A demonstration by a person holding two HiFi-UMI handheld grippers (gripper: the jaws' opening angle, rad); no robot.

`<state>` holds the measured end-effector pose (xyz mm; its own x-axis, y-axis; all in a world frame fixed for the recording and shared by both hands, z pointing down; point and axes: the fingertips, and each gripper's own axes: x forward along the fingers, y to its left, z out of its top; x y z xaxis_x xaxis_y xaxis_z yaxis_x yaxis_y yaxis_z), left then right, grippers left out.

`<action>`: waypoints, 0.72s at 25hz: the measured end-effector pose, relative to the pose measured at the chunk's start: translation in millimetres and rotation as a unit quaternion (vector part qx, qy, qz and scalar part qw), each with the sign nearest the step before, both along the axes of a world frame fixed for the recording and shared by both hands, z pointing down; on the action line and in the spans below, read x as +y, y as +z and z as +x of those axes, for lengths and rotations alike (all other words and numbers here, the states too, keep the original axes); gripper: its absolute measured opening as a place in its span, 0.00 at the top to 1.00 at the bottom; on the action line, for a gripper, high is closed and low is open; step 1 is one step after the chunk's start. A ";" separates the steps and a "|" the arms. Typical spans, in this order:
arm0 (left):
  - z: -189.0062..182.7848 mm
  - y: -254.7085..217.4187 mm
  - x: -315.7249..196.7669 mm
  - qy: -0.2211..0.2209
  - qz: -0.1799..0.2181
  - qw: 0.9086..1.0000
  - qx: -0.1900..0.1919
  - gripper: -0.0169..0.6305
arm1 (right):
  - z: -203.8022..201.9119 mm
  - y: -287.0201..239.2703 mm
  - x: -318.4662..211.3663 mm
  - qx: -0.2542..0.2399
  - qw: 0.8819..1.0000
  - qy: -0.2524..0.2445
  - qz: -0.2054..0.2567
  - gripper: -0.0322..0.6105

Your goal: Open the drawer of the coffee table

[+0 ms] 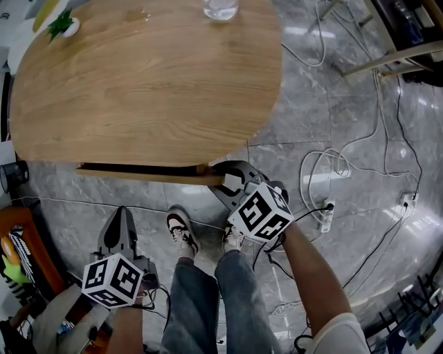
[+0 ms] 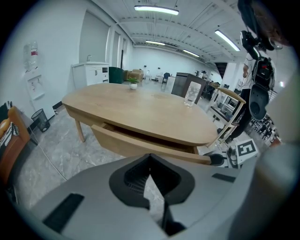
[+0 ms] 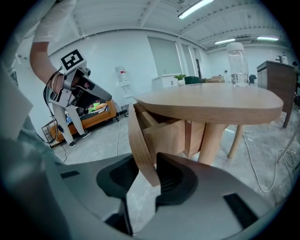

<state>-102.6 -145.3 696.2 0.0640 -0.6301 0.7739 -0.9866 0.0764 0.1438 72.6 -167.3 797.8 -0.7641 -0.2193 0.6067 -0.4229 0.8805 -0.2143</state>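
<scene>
The oval wooden coffee table (image 1: 138, 83) stands before me, and its drawer front (image 1: 149, 173) sticks out a little from under the near edge. My right gripper (image 1: 225, 181) is shut on the right end of that panel. In the right gripper view the curved drawer front (image 3: 140, 145) sits pinched between the jaws of the right gripper (image 3: 143, 176), with the drawer box showing behind it. My left gripper (image 1: 123, 214) hangs low at the left, apart from the table. In its own view the left gripper (image 2: 150, 157) has its tips together with nothing between them, and the drawer front (image 2: 140, 145) lies beyond.
A glass (image 1: 220, 7) and a small potted plant (image 1: 62, 26) stand on the tabletop's far side. The person's shoes (image 1: 181, 231) are just below the drawer. Cables and a power strip (image 1: 325, 214) lie on the grey floor to the right. An orange seat (image 1: 17, 249) is at the left.
</scene>
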 end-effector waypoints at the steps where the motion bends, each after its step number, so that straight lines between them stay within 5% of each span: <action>1: -0.1 0.2 0.2 -0.001 0.000 1.000 0.001 0.99 | 0.0 -0.1 1.0 0.000 1.000 -0.001 0.000 0.77; 18: -10.1 3.4 10.6 -0.011 -0.002 1.000 0.008 0.99 | -5.4 0.8 15.5 0.009 1.000 -0.014 -0.006 0.77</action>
<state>-112.7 -134.7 699.6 0.0626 -0.6289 0.7750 -0.9821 0.0992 0.1598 67.2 -151.8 798.6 -0.7584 -0.1907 0.6233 -0.4021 0.8895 -0.2170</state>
